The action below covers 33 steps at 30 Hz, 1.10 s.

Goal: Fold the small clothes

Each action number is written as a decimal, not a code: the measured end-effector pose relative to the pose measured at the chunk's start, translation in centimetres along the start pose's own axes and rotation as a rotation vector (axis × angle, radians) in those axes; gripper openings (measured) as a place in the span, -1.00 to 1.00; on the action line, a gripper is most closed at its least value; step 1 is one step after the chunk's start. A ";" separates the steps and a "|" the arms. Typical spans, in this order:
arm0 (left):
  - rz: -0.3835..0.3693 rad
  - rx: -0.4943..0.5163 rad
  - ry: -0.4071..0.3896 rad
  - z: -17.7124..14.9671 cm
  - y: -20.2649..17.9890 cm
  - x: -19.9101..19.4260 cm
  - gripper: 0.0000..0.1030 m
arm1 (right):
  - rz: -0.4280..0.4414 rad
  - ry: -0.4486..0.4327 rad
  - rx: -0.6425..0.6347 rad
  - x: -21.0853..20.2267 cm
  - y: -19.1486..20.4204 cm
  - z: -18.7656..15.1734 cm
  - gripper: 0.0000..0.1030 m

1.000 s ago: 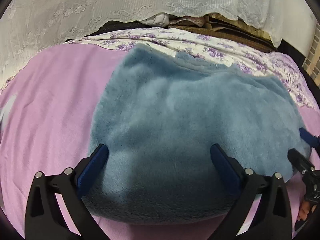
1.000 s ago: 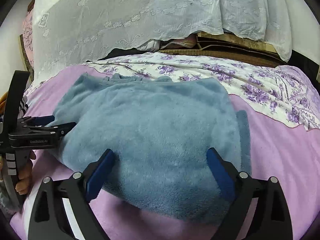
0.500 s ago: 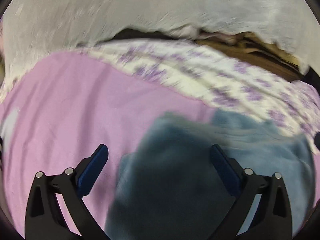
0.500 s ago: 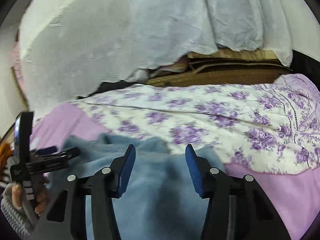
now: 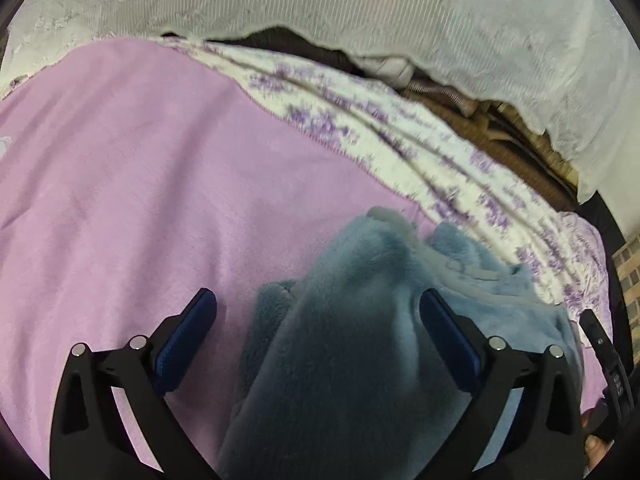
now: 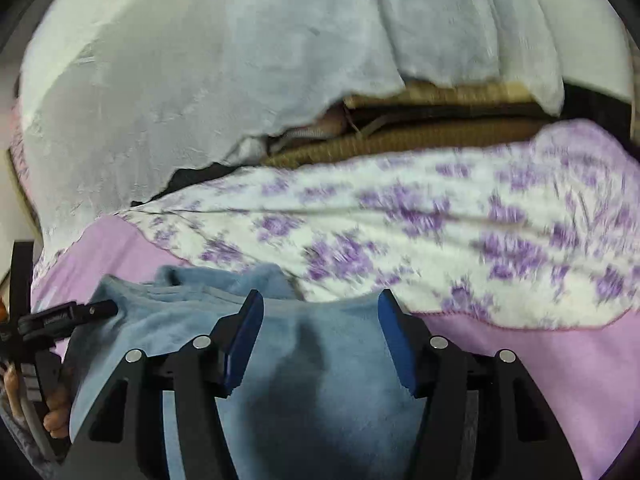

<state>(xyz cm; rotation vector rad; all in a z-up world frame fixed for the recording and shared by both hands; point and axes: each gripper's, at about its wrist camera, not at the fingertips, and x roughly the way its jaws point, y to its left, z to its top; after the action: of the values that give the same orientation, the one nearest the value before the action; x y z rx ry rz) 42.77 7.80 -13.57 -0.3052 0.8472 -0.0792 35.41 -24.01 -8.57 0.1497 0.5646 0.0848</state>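
Observation:
A fluffy blue garment [image 5: 360, 340] lies bunched on the pink bed sheet [image 5: 140, 184]. In the left wrist view my left gripper [image 5: 316, 320] is wide open, with the garment's raised fold between its jaws and against the right finger. In the right wrist view the same garment [image 6: 320, 380] fills the gap of my right gripper [image 6: 320, 320], whose jaws stand part closed with a gap still between the pads. The left gripper [image 6: 72, 312] shows at the far left edge of that view, over the garment's left side.
A white quilt with purple flowers [image 6: 400, 220] lies behind the garment. White lace cloth [image 5: 320, 8] hangs over the back. Brown woven mats [image 6: 420, 136] are stacked under it. The pink sheet stretches to the left.
Both grippers moved in low over the garment, which went from flat to bunched up. The right gripper's jaws narrowed from wide open. The left gripper swung so the garment sits right of centre.

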 end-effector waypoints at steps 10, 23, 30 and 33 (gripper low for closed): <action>0.138 0.143 0.007 -0.9 -2.4 1.2 0.92 | 0.058 0.195 -0.259 3.0 6.2 -3.2 0.41; 0.236 0.259 -0.159 -2.5 -4.7 -1.6 0.92 | 0.071 0.192 -0.240 3.3 6.0 -3.0 0.46; 0.261 0.301 -0.206 -3.4 -5.6 -3.1 0.92 | 0.068 0.134 -0.228 1.4 5.9 -3.3 0.52; 0.264 0.295 -0.213 -3.9 -5.6 -4.0 0.92 | 0.066 0.089 -0.221 -0.2 5.9 -3.4 0.56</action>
<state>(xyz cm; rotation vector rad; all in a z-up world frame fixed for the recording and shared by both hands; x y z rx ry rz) 37.55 2.36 -11.44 0.0760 0.6469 0.0740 33.14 -17.81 -10.35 -0.0504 0.6352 0.2179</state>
